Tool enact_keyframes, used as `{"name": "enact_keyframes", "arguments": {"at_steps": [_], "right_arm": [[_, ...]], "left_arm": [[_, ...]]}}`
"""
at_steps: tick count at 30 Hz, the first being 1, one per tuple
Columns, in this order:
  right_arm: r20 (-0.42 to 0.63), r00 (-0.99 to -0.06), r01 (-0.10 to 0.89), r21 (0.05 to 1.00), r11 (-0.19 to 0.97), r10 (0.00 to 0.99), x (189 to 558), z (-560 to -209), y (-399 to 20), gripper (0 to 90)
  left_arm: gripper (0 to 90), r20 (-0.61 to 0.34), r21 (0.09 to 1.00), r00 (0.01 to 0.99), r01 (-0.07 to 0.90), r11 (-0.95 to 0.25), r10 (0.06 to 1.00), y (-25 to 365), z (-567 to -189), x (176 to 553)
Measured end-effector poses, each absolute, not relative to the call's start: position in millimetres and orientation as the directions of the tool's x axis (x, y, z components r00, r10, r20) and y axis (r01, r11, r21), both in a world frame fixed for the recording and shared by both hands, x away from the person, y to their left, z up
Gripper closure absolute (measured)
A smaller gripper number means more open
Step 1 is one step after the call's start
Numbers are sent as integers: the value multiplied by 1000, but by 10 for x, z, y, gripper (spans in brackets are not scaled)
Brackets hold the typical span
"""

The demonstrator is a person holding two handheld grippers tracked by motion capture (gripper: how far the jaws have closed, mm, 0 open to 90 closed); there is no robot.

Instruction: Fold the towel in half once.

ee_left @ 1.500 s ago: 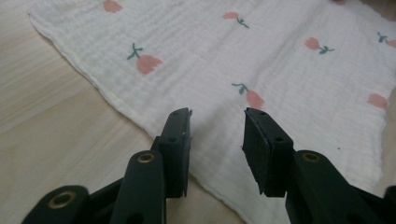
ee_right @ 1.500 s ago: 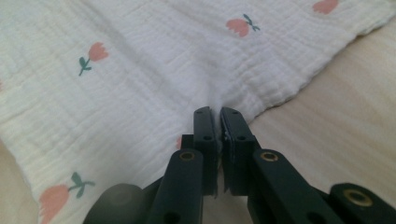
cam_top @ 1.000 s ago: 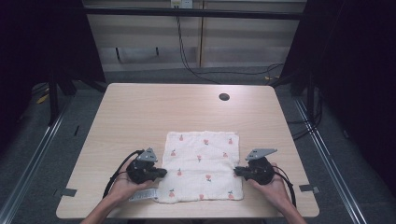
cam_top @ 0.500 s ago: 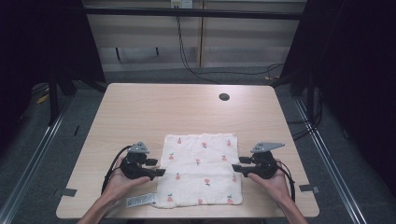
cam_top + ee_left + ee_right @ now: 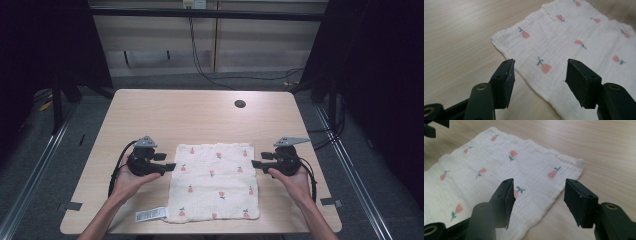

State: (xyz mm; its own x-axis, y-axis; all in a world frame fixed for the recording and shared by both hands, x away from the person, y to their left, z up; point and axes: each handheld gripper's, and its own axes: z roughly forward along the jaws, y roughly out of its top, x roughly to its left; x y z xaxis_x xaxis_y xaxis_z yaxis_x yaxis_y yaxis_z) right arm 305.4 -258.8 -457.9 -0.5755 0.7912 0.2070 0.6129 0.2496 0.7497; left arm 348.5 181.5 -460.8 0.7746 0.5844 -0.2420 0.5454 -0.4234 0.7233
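Observation:
A white cloth (image 5: pixel 214 182) printed with small red tulips lies flat on the wooden table (image 5: pixel 190 117), near the front edge. A white label (image 5: pixel 150 215) sticks out at its front left corner. My left gripper (image 5: pixel 170 166) stands open at the cloth's left edge, jaws pointing right. In the left gripper view the cloth's (image 5: pixel 574 45) left edge lies between the open jaws of the left gripper (image 5: pixel 540 75). My right gripper (image 5: pixel 256 164) stands open at the right edge, pointing left. In the right gripper view the right gripper's (image 5: pixel 539 193) jaws straddle the edge of the cloth (image 5: pixel 499 170).
A round cable hole (image 5: pixel 240 104) sits in the tabletop at the back right. Cables (image 5: pixel 220 75) run along the floor behind the table. Metal rails (image 5: pixel 35 165) flank both sides. The far half of the table is bare wood.
Both grippers moved slightly away from me and outward along the cloth's side edges. The cloth has stayed flat in place.

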Motion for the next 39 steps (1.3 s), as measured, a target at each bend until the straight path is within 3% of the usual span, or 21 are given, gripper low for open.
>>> {"name": "enact_keyframes", "arguments": {"at_steps": [6, 9, 14, 20, 24, 28, 35, 39], "right_arm": [[188, -572, 622, 734, 272, 799, 3349, -4589, -2617, 428], [167, -547, 628, 729, 271, 820, 3497, -4622, -2633, 456], [185, -551, 644, 714, 274, 814, 3708, -4663, -2623, 488], [211, -540, 650, 720, 244, 815, 3939, -4751, -2615, 498], [195, -534, 666, 697, 267, 823, 4051, -4810, -2592, 500], [201, -527, 680, 682, 269, 826, 4125, -4828, -2583, 533], [200, -538, 689, 663, 291, 819, 4119, -4946, -2549, 563], [208, -535, 693, 663, 284, 819, 4111, -4975, -2531, 574]], "left_arm": [[535, -274, 730, 780, 549, -407, 562, 1718, -4662, 3673], [574, -251, 773, 778, 519, -365, 576, 1751, -4630, 3711], [679, -229, 768, 784, 510, -388, 577, 1750, -4612, 3795], [617, -290, 775, 754, 546, -317, 589, 1759, -4681, 3906], [592, -266, 759, 745, 553, -343, 612, 1715, -4769, 3989], [627, -271, 778, 750, 539, -321, 603, 1674, -4825, 4025], [578, -252, 759, 741, 550, -348, 623, 1654, -4860, 4071], [480, -280, 722, 706, 602, -342, 651, 1685, -4893, 4145]]}}
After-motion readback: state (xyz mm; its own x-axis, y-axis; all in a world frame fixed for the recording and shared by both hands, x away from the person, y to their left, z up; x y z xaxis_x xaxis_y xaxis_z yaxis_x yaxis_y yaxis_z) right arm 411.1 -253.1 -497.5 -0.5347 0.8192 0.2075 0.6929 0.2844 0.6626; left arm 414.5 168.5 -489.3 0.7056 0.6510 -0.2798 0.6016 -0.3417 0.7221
